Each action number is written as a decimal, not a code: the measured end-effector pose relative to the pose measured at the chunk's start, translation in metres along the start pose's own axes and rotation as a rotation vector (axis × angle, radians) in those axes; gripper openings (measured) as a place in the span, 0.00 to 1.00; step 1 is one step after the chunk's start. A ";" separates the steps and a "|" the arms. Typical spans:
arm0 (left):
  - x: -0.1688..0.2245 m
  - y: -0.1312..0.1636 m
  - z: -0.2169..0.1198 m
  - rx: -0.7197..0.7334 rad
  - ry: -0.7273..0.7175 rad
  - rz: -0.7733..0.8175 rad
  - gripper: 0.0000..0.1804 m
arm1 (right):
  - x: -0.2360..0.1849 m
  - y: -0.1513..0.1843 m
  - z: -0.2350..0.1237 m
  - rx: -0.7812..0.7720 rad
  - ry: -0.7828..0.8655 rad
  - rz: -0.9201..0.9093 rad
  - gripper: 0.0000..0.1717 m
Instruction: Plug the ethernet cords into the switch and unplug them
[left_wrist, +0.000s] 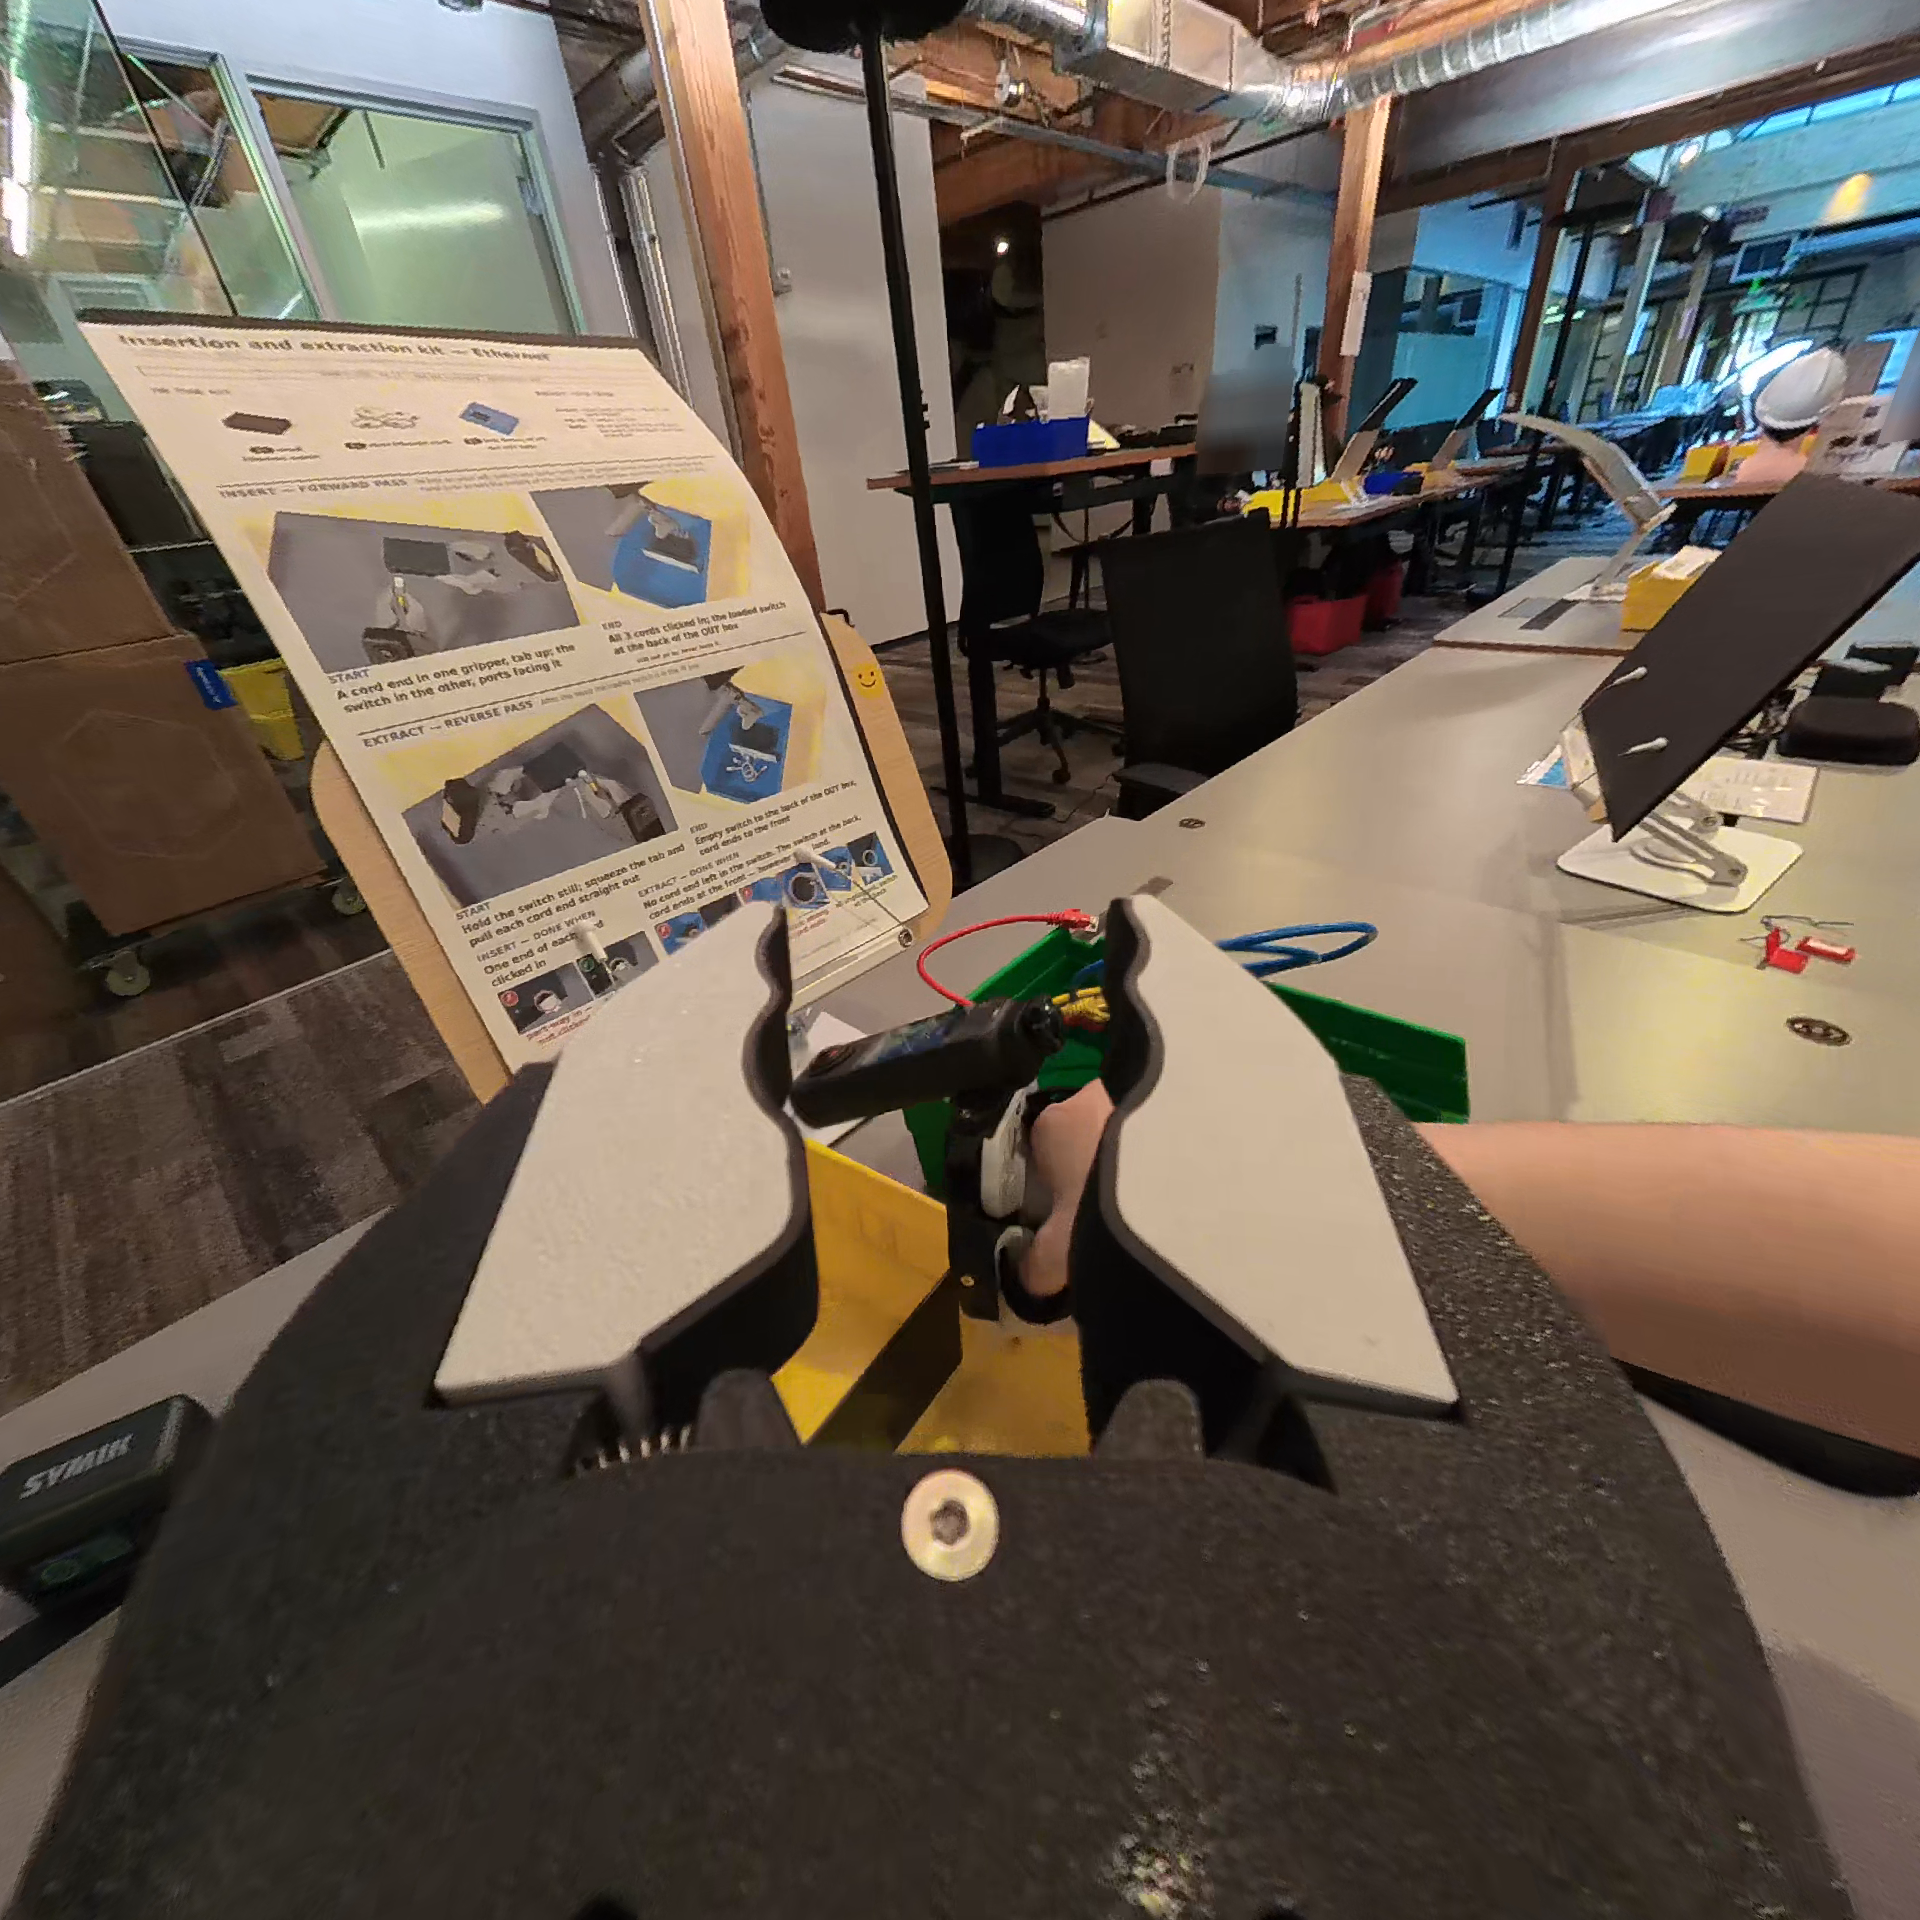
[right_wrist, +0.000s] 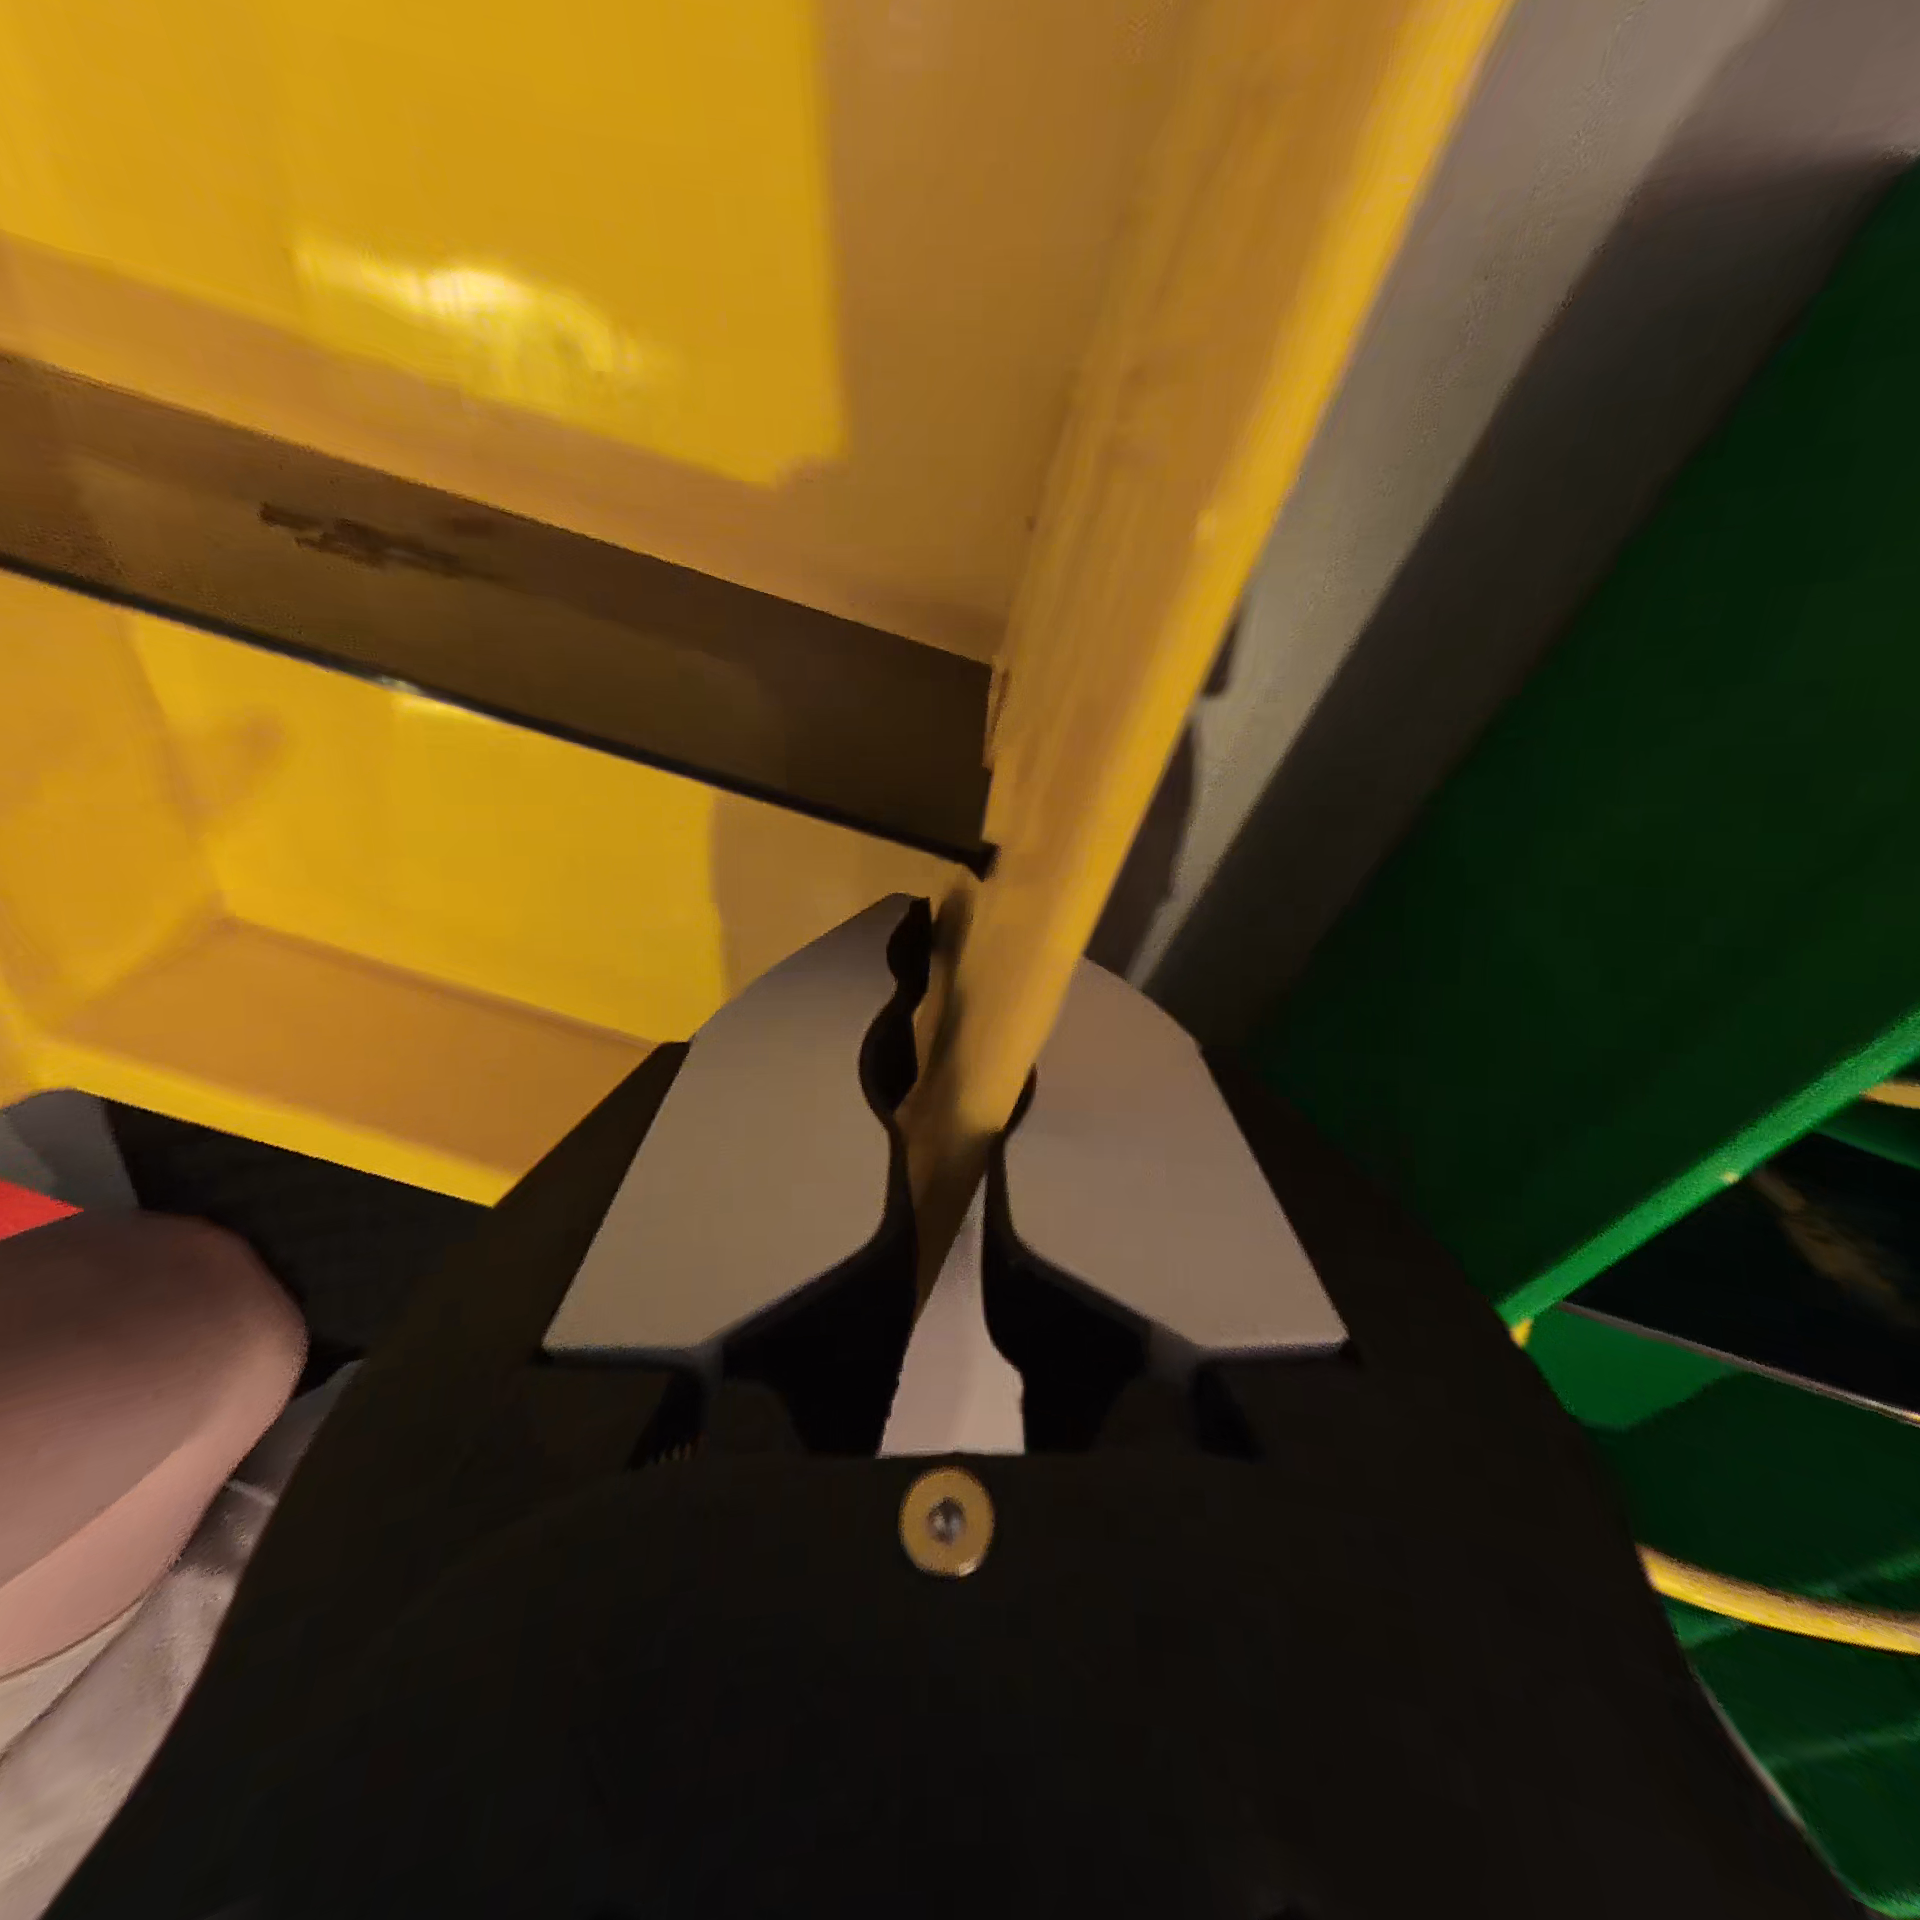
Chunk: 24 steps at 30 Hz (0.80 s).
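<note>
The left gripper (left_wrist: 940, 1029) is hovering above the near edge of the bench (left_wrist: 1455, 831), tilted slightly down, its two fingers spread wide with only air between them. Beyond it the right gripper (right_wrist: 961, 997) is dipping down into the yellow bin (right_wrist: 416, 260), a bare forearm (left_wrist: 1662, 1268) reaching in from the right edge behind it; its fingers are pinching the bin's right side wall (right_wrist: 1122, 623), one pad inside and one outside. Two bins are sitting side by side near the bench's left edge: the yellow one nearer, one green bin (left_wrist: 1351, 1049) just beyond it. Three ethernet cords are showing at the green bin: one red cord (left_wrist: 966, 940) arching over its far rim, one blue cord (left_wrist: 1299, 945) looping out onto the bench, and one yellow cord (left_wrist: 1081, 1006) inside. The switch is nowhere I can make out. One instruction board (left_wrist: 499, 644) is leaning at the far left corner.
</note>
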<state>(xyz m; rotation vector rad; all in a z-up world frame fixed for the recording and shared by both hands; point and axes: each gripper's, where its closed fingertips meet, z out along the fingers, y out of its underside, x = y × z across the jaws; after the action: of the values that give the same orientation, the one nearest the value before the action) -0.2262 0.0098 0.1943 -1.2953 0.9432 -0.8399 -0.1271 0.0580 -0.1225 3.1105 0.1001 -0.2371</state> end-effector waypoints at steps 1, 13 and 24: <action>0.001 0.002 0.001 -0.014 -0.003 0.010 0.31 | 0.001 0.000 0.000 -0.001 0.003 0.002 0.05; 0.034 0.023 0.019 -0.158 -0.003 0.118 0.30 | 0.000 0.013 0.004 0.051 -0.065 0.014 0.04; 0.066 -0.005 -0.013 -0.076 0.036 0.079 0.29 | -0.019 0.011 -0.027 0.006 -0.143 -0.066 0.04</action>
<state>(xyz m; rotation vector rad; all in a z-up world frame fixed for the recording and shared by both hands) -0.2120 -0.0560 0.1922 -1.3032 1.0565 -0.7748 -0.1409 0.0465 -0.0925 3.0864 0.1998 -0.4613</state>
